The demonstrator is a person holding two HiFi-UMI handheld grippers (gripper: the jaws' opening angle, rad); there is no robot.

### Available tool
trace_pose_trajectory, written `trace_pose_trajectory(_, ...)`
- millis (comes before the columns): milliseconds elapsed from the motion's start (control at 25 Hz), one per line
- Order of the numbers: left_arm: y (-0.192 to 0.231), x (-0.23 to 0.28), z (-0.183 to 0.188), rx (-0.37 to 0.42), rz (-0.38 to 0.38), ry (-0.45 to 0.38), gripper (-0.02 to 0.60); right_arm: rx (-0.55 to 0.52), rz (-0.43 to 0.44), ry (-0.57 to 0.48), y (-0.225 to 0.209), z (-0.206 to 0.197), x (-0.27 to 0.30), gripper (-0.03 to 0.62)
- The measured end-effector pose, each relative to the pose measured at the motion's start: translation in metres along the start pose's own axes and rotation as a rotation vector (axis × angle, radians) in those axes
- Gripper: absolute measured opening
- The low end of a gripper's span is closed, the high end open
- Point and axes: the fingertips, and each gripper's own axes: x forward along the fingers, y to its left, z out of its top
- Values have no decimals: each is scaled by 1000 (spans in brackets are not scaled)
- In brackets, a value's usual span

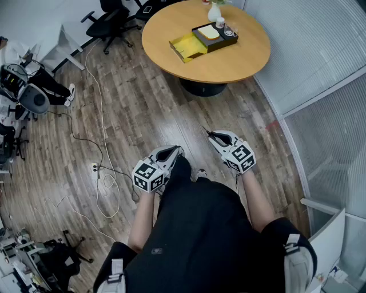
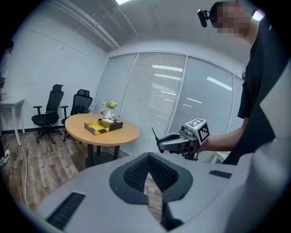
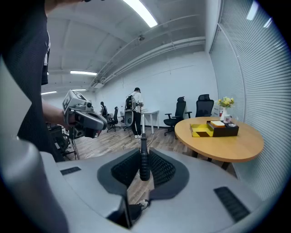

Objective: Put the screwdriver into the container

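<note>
My right gripper is shut on a black-handled screwdriver, whose thin shaft sticks out ahead of the jaws. In the left gripper view the same gripper shows at mid-height with the shaft pointing up-left. My left gripper is shut with nothing between its pads. Both are held at waist height above the wooden floor. Far ahead, an open yellow box lies on the round wooden table, next to a black tray.
A white vase with flowers stands behind the tray. Office chairs stand left of the table. Cables trail across the floor. A blind-covered glass wall runs along the right. A person stands far back.
</note>
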Motion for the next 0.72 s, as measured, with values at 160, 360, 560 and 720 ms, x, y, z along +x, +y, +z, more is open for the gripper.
trace_pose_trajectory(160, 3, -7, -5, -15, 6, 5, 5, -9, 9, 7, 8, 1, 2, 58)
trace_pose_trajectory(360, 10, -2, 4, -13, -2, -7, 5, -4, 4, 19, 5, 0, 2, 58)
trace_pose_trajectory(560, 17, 3, 8, -4, -25, 3, 5, 17, -11, 9, 1, 4, 8, 58)
trace_pose_trajectory(720, 27, 8, 13, -4, -37, 10, 5, 34, -7, 7, -4, 9, 17, 57)
